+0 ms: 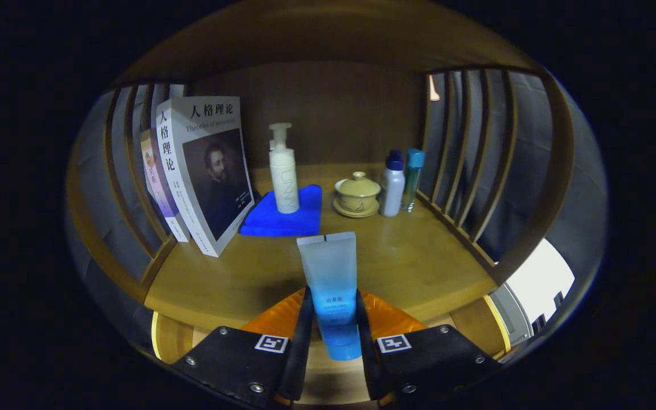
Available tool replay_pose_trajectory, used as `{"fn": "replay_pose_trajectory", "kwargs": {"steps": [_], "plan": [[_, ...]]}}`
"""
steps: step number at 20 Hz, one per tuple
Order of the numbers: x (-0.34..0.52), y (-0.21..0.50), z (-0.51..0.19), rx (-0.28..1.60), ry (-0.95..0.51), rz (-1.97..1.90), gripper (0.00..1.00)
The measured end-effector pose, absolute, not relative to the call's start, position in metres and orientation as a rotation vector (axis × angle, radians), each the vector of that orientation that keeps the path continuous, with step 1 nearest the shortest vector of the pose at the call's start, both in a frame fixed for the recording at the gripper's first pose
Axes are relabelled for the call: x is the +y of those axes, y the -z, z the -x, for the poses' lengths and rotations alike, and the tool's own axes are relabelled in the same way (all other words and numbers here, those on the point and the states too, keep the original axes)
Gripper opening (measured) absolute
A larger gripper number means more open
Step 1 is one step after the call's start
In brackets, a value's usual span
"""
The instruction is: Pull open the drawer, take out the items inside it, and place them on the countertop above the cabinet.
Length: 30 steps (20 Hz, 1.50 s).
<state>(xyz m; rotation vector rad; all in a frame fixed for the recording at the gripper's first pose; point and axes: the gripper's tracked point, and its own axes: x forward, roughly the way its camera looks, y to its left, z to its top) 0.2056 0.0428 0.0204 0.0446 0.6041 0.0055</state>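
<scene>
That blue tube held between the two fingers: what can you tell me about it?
The blue squeeze tube looks like soft plastic, pale and frosted at its flat crimped end, deepening to bright blue at the cap end. It stands cap-down, crimp up, gripped on both sides by the gripper, over the front edge of the wooden countertop. A small label sits mid-body.

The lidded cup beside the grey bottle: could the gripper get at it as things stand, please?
Probably not yet. The gripper is shut on the blue tube, so it has no free grip. The countertop toward the lidded cup looks bare, though the grey bottle stands close beside it.
</scene>
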Motion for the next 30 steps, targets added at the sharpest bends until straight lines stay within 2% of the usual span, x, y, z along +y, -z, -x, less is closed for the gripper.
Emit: {"fn": "replay_pose_trajectory", "kwargs": {"steps": [7,12,13,16,18,24,30], "plan": [[0.058,0.000,-0.227,0.637,-0.084,-0.017,0.46],[0.063,0.010,-0.233,0.628,-0.133,-0.044,0.54],[0.061,0.007,-0.231,0.623,-0.131,-0.056,0.60],[0.059,-0.008,-0.227,0.548,-0.136,-0.095,0.88],[0.059,-0.027,-0.222,0.475,-0.138,-0.116,0.94],[0.042,-0.088,-0.179,0.235,-0.103,-0.127,0.94],[0.036,-0.109,-0.126,0.110,-0.089,-0.139,0.94]]}}
